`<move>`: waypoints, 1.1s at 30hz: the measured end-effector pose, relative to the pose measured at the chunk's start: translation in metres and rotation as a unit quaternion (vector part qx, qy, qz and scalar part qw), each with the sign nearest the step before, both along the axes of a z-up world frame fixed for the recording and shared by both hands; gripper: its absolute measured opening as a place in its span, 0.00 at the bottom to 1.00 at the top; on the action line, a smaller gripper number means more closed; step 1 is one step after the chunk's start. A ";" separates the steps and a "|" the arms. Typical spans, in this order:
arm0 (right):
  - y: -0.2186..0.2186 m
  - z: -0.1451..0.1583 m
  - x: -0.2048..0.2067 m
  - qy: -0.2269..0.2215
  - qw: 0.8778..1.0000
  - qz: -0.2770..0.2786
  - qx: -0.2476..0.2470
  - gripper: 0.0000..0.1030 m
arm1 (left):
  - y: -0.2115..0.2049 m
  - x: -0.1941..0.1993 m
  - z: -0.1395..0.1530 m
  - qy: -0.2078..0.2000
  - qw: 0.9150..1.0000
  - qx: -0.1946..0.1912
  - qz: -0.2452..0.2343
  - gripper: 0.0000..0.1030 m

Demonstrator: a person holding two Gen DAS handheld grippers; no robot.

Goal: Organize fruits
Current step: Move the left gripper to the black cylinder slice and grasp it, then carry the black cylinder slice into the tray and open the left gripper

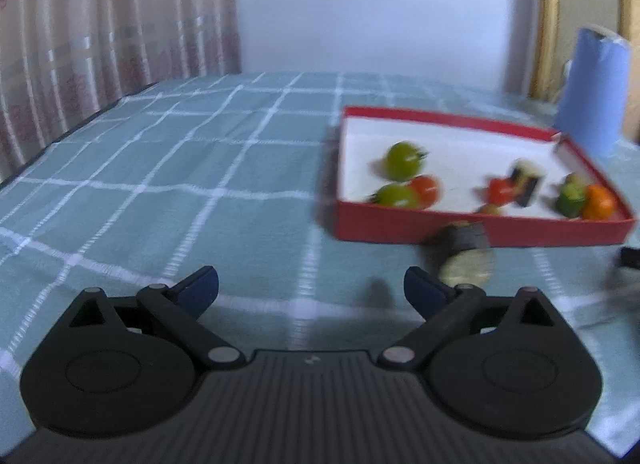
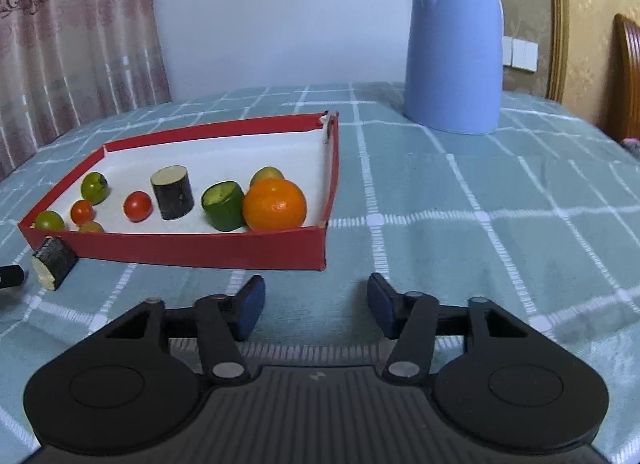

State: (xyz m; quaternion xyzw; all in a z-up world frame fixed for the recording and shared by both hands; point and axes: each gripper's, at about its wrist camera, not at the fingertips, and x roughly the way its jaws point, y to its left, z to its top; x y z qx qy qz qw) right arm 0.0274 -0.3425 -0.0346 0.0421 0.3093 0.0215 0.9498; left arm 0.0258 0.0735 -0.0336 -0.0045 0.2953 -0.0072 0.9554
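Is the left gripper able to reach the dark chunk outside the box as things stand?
Probably yes. The left gripper is open and empty; the dark chunk lies on the cloth just ahead to its right, in front of the box, nothing between.

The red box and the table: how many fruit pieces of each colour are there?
Small red round tomatoes: 2
Green round fruits: 2
Yellowish round fruits: 2
Big orange round fruit: 1
Green cut cylinder: 1
Dark-skinned cut cylinders: 2
Total: 10
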 end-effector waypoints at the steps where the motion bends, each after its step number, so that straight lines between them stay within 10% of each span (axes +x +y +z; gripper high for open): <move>1: 0.000 0.000 0.000 0.001 1.000 0.001 0.002 0.62 | -0.005 -0.003 0.002 -0.002 1.000 -0.004 -0.008 0.96; 16: 0.003 0.000 0.001 0.005 1.000 0.011 -0.003 0.69 | -0.058 0.023 -0.001 0.025 0.999 -0.001 -0.047 0.77; 26: 0.005 0.000 0.001 0.006 1.000 0.011 -0.010 0.70 | -0.075 0.026 -0.005 0.023 0.997 0.013 -0.067 0.34; 33: 0.006 0.000 0.001 0.007 1.000 0.011 -0.010 0.71 | -0.077 0.026 -0.004 0.024 0.997 0.009 -0.070 0.29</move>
